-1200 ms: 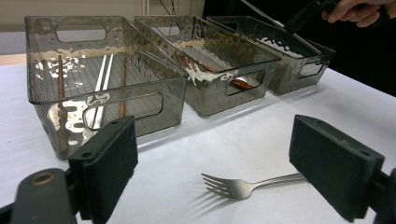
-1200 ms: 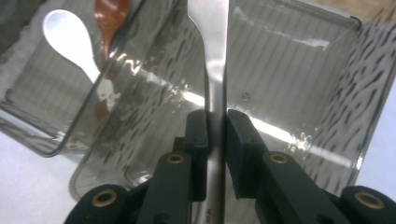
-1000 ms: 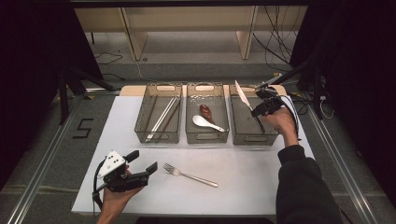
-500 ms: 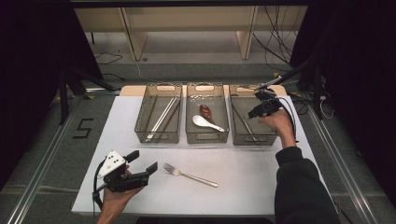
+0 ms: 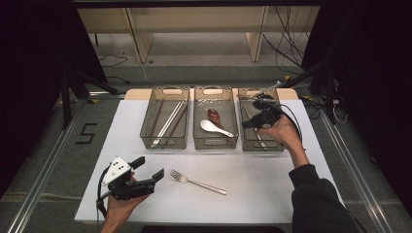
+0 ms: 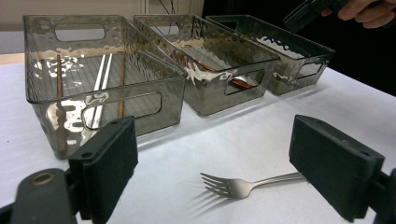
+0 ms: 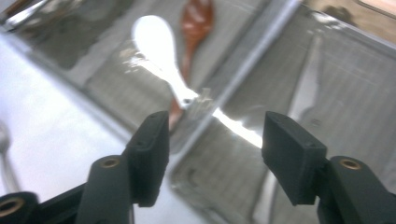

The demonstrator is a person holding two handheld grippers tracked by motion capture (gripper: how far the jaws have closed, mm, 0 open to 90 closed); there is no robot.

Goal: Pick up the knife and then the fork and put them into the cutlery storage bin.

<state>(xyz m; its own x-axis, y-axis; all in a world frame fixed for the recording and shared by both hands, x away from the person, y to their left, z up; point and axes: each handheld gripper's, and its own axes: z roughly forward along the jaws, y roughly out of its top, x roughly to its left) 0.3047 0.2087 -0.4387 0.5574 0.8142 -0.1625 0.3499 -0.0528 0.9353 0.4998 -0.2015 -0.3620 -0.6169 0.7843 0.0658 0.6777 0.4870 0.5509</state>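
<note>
A steel fork (image 5: 197, 182) lies on the white table top, tines toward my left gripper (image 5: 148, 170). That gripper rests low at the front left, open, with the fork (image 6: 243, 185) just beyond its jaws (image 6: 219, 163). My right gripper (image 5: 253, 118) hovers over the right bin (image 5: 279, 145). Its jaws have just been opening and nothing is between them (image 7: 217, 140). A knife (image 5: 257, 136) lies inside that bin. The middle bin (image 5: 215, 143) holds a white spoon (image 7: 159, 42) and a brown spoon (image 7: 196, 21).
The left bin (image 5: 163, 143) holds chopsticks (image 6: 100, 79). All three clear bins stand side by side at the back of the white table top (image 5: 272, 194). A dark floor and shelf legs lie beyond the far edge.
One second ago the right gripper held the knife tilted above the right bin. The knife now lies in the bin, the jaws stand apart, and the hand has shifted left over the bin.
</note>
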